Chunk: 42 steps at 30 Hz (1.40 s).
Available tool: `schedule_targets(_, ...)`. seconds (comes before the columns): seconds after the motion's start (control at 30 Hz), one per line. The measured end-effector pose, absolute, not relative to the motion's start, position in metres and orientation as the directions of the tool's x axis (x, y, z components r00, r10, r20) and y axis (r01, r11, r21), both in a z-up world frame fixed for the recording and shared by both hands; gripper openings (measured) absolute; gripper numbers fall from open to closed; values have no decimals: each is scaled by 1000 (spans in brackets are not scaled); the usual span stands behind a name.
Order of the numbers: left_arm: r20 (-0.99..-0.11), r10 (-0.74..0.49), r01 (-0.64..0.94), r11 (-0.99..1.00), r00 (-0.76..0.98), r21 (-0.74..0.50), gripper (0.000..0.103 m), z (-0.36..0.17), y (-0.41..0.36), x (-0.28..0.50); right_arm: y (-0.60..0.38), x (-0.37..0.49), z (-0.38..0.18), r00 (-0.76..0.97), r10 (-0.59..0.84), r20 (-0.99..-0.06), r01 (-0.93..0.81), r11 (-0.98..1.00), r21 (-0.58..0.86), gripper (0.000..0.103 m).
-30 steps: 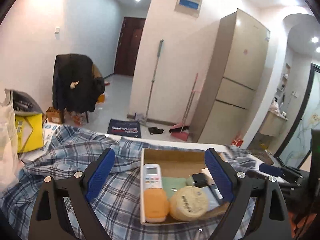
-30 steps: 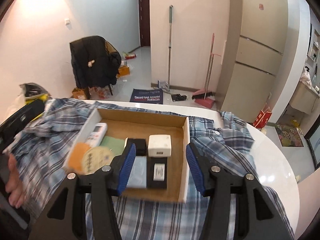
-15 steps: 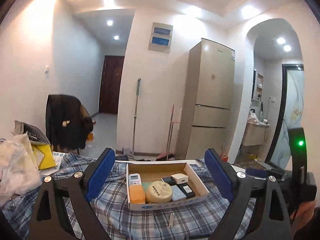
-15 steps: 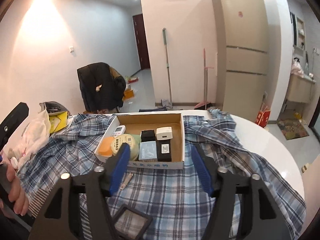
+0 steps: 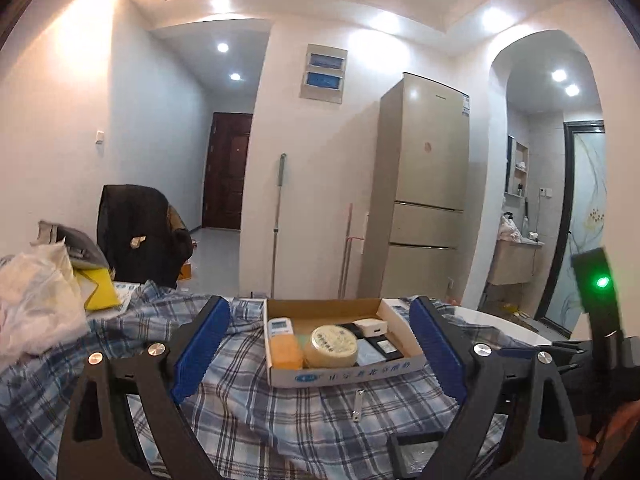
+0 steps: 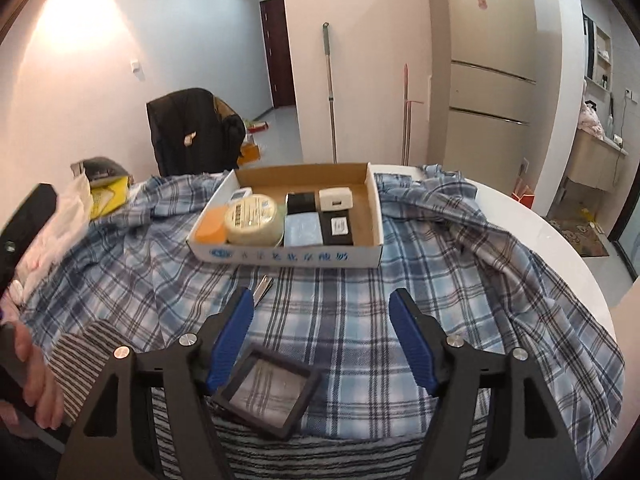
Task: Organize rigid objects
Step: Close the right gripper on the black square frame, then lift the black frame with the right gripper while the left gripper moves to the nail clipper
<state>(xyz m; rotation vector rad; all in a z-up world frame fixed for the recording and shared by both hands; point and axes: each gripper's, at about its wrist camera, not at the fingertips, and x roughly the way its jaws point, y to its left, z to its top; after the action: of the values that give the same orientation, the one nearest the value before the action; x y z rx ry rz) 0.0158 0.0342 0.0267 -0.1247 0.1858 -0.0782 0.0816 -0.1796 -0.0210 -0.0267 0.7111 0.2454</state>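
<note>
A shallow cardboard box (image 6: 288,256) sits on the plaid cloth. It holds a white remote (image 6: 240,195), an orange block (image 6: 212,226), a round cream tin (image 6: 251,219), a pale blue box (image 6: 302,230), two black boxes and a white charger (image 6: 336,199). My right gripper (image 6: 320,298) hovers short of the box, its jaws opening with only cloth between them. A black square frame (image 6: 268,388) lies under its left finger. My left gripper (image 5: 318,308) is open wide and frames the box (image 5: 344,376) from farther back. A small metal nail clipper (image 5: 358,404) lies in front of the box.
A plaid shirt (image 6: 460,264) covers the round white table (image 6: 520,216), with a striped cloth (image 6: 92,344) at the near edge. Plastic bags and a yellow pack (image 5: 96,292) lie at the left. A person's hand (image 6: 36,380) is at the lower left. A jacket-draped chair, mop and fridge stand beyond.
Both grippers have drawn back from the box, which now looks smaller and farther off. The right jaws have widened. The black frame and the clipper have come into view.
</note>
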Motion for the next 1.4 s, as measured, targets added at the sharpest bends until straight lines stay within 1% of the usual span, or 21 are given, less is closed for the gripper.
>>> schedule_targets(0.07, -195, -63, 38, 991, 979, -130, 93, 11, 37, 19, -174, 80, -26, 720, 212, -661, -238, 970, 52, 69)
schedule_targets(0.1, -247, -47, 20, 994, 968, -112, 93, 4, 37, 25, -171, 79, -29, 712, 210, -670, -241, 969, 47, 69)
schedule_targets(0.13, -269, -51, 22, 994, 962, -110, 93, 2, 37, 28, -168, 78, -32, 703, 207, -681, -244, 969, 42, 69)
schedule_targets(0.23, -255, -67, 35, 991, 965, -129, 93, 3, 41, 26, -164, 79, -45, 673, 207, -710, -247, 968, 49, 69)
schedule_targets(0.3, -251, -64, 33, 991, 966, -127, 93, 3, 40, 26, -165, 82, -53, 645, 226, -730, -245, 966, 82, 69)
schedule_targets(0.43, -245, -55, 26, 992, 968, -121, 93, 1, 39, 25, -169, 90, -71, 579, 237, -780, -189, 970, 155, 69)
schedule_targets(0.57, -257, -45, 11, 991, 965, -135, 93, -1, 42, 26, -164, 97, -85, 529, 180, -830, -143, 982, 122, 69)
schedule_targets(0.63, -265, -42, 2, 989, 963, -149, 93, -2, 44, 27, -159, 99, -90, 506, 177, -844, -147, 982, 118, 70)
schedule_targets(0.67, -267, -40, -1, 988, 963, -154, 93, -2, 45, 27, -157, 100, -91, 497, 181, -849, -142, 982, 126, 72)
schedule_targets(0.73, -275, -36, -10, 986, 961, -165, 93, -3, 48, 28, -154, 100, -95, 487, 181, -855, -126, 983, 136, 79)
schedule_targets(0.8, -271, -31, -14, 986, 962, -164, 93, -4, 48, 27, -145, 101, -98, 496, 142, -857, -130, 988, 88, 82)
schedule_targets(0.87, -265, -29, -11, 989, 964, -150, 93, -3, 45, 26, -138, 102, -98, 506, 119, -854, -146, 988, 52, 82)
schedule_targets(0.97, -267, -30, -4, 992, 963, -127, 93, -3, 41, 26, -134, 103, -95, 506, 123, -854, -142, 988, 59, 82)
schedule_targets(1.23, -286, -46, 2, 988, 957, -152, 93, -5, 45, 30, -125, 106, -109, 458, 118, -881, -151, 987, 54, 82)
schedule_targets(1.37, -285, -47, 6, 990, 957, -144, 93, -5, 45, 30, -131, 105, -112, 441, 130, -888, -148, 986, 71, 82)
schedule_targets(1.4, -285, -48, 7, 990, 957, -143, 93, -6, 46, 31, -131, 104, -111, 437, 133, -889, -159, 985, 69, 79)
